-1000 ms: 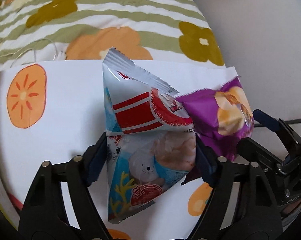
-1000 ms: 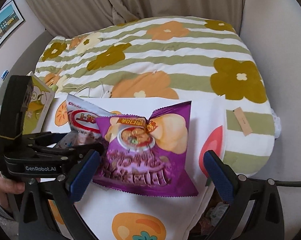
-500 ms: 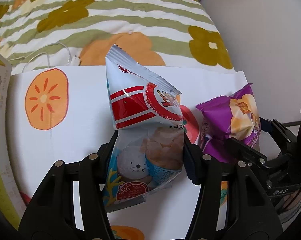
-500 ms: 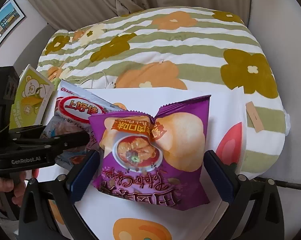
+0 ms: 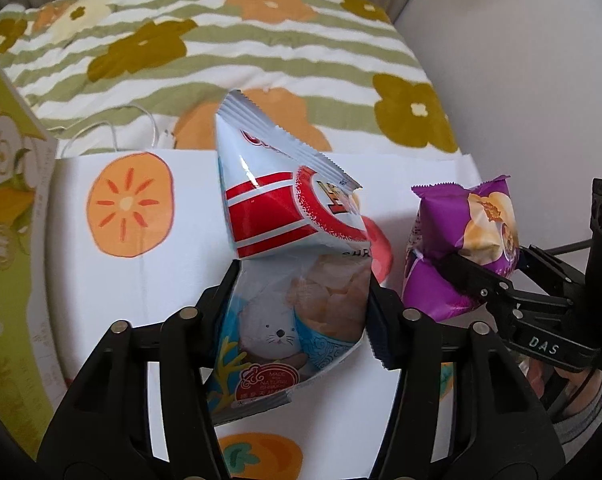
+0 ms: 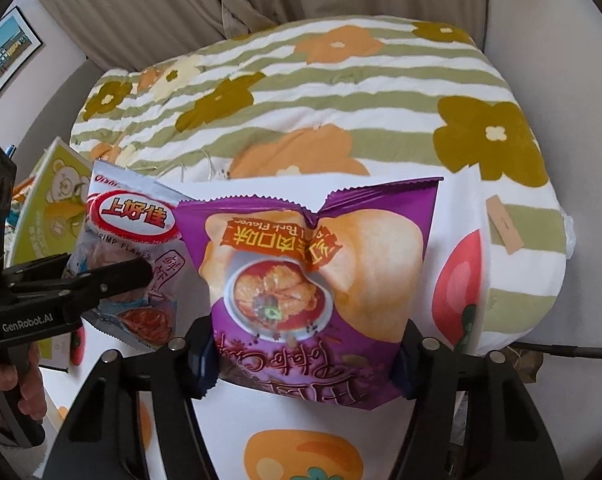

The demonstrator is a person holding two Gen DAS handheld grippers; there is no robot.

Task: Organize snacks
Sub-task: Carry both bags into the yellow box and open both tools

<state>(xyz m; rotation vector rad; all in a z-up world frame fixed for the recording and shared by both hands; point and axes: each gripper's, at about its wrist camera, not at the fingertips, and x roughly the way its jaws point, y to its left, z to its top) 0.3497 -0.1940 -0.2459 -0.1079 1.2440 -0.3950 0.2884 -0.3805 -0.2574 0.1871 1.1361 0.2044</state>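
A white, red and blue shrimp-flakes bag point(image 5: 285, 216) hangs pinched at its lower half in my left gripper point(image 5: 303, 280), which is shut on it and holds it off the white fruit-print sheet point(image 5: 173, 292). In the right wrist view the same bag point(image 6: 129, 220) and left gripper point(image 6: 109, 268) show at the left. A purple potato-chip bag point(image 6: 313, 264) sits between the pads of my right gripper point(image 6: 304, 356). Its jaws are closing and both pads press the bag's sides. The left wrist view shows the purple bag point(image 5: 461, 216) dented by the right gripper point(image 5: 489, 260).
The sheet lies on a bed with a green-striped flower quilt point(image 5: 221, 60). A green and yellow box point(image 5: 9, 240) stands at the sheet's left edge. A thin white cable point(image 5: 109, 128) lies on the quilt behind the sheet. A hand point(image 6: 25, 392) holds the left gripper's handle.
My left gripper shut on the shrimp-flakes bag and raised it, away from the purple bag. My right gripper's jaws went from wide apart to pressing on the purple bag.
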